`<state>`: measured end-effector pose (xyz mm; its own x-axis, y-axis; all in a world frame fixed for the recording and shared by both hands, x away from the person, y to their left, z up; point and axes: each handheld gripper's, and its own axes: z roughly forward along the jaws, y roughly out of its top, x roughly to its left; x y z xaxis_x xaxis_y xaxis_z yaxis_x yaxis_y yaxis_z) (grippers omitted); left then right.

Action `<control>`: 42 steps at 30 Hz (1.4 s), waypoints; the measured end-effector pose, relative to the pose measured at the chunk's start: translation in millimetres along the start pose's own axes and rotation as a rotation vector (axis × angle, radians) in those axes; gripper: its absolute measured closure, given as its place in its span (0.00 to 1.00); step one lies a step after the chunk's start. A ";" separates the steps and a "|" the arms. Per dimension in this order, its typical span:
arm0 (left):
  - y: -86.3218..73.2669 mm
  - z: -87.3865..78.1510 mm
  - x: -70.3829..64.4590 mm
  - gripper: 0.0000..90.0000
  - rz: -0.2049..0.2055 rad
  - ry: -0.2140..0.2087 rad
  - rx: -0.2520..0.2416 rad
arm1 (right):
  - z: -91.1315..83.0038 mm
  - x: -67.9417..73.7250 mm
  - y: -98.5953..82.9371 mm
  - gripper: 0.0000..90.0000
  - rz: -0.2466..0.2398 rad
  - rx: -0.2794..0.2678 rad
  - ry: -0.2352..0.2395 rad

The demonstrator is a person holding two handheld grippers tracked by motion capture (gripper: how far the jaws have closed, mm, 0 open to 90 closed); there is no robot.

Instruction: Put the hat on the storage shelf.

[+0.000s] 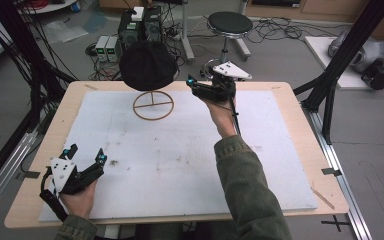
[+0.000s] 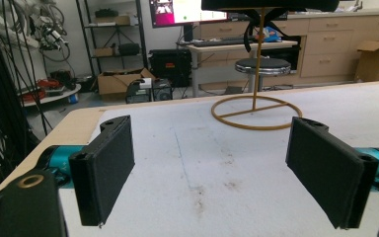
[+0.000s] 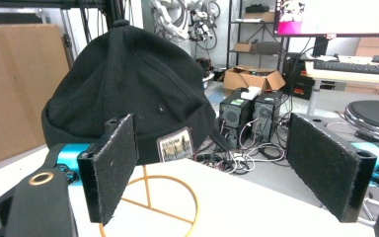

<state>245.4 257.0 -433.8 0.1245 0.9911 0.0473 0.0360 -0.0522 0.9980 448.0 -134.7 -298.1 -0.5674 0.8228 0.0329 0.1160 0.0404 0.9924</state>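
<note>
**Right gripper closes in on black cap perched on wire stand**

At the lower left of the high view, the left gripper (image 1: pixel 86 159) rests low over the white mat (image 1: pixel 190 165), its jaws spread wide and holding nothing; its own view shows both black pads (image 2: pixel 109 165) well apart above the stained surface. Farther up the frame, a hand in an olive sleeve (image 1: pixel 247 185) carries the right gripper (image 1: pixel 192 85) just beside the black cap (image 1: pixel 147 65), jaws likewise wide and empty. The cap sits at the upper centre of the high view, atop a thin gold stand (image 1: pixel 153 105) with a ring base near the table's far edge. In the right gripper view the cap (image 3: pixel 128 94) looms at the upper left, a small woven label (image 3: pixel 174 143) on its lower edge. It looks light, soft and easily crushed, likely to fold under a pinch, and the slender stand may tip if dragged sideways. The firmer lower band beside the label appears the better hold, followed by a lift straight up; whether a brim lies on the hidden side cannot be told.
</note>
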 end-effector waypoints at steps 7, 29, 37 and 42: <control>-0.8 0.8 -0.6 0.21 0.004 -0.001 0.008 | -27.1 -18.2 -16.1 0.22 0.038 -0.002 -0.038; -1.1 2.6 -3.0 0.21 0.002 -0.004 0.010 | -102.4 -65.0 -68.3 0.22 0.085 0.074 -0.132; -0.7 2.4 -2.9 0.21 0.001 -0.002 0.007 | -122.0 -60.3 -60.5 0.21 0.061 0.056 -0.128; -0.7 2.4 -3.1 0.21 0.000 -0.002 0.008 | -134.0 -54.3 -56.0 0.21 0.066 0.051 -0.123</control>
<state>247.3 253.7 -434.7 0.1263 0.9909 0.0475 0.0437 -0.0534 0.9976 363.1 -257.6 -339.6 -0.4533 0.8878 0.0801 0.1930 0.0099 0.9812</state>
